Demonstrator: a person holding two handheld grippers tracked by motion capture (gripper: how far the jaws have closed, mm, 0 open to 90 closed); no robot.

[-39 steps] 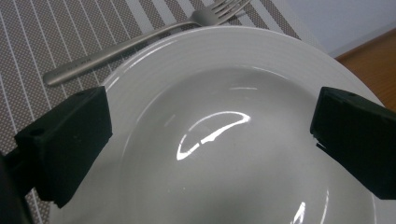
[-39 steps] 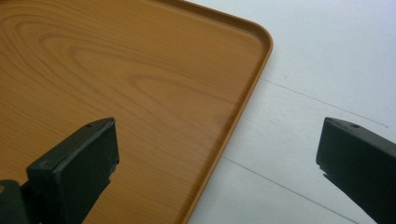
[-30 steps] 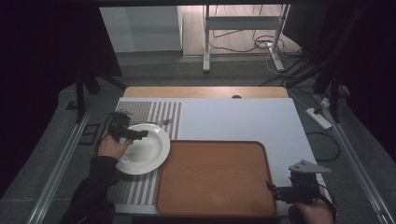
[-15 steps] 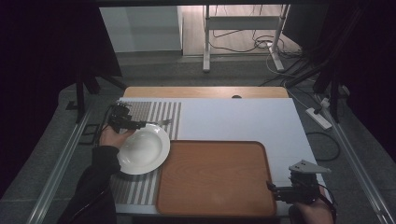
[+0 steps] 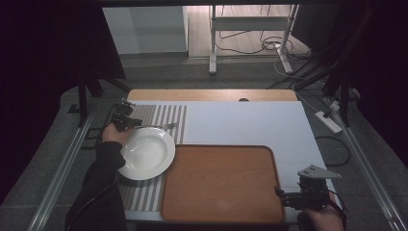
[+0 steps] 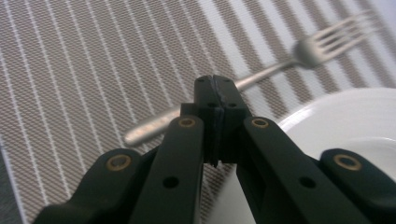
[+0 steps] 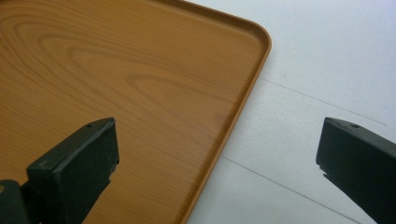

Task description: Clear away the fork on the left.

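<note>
A silver fork (image 5: pixel 161 127) (image 6: pixel 322 44) lies on the striped placemat (image 5: pixel 166 113), just behind a white plate (image 5: pixel 146 154) (image 6: pixel 355 116). My left gripper (image 5: pixel 139 124) (image 6: pixel 215 88) points along the fork, and its jaws have just been closing. The pads now meet, with the tips over the middle of the fork's handle, which comes out on both sides beneath them. Whether the handle is pinched I cannot tell. At the table's near right corner, my right gripper (image 5: pixel 280 192) (image 7: pixel 217 140) is open over the far right corner of the wooden tray (image 5: pixel 221 183) (image 7: pixel 116 70), holding nothing.
The tray lies beside the plate on the white table top (image 5: pixel 240 120). The table's front edge is close below my right hand. A power strip (image 5: pixel 328 121) and cables lie on the floor to the right.
My left gripper slid from above the plate's left rim toward the fork and closed its jaws there. The plate, the fork and my right gripper kept still.
</note>
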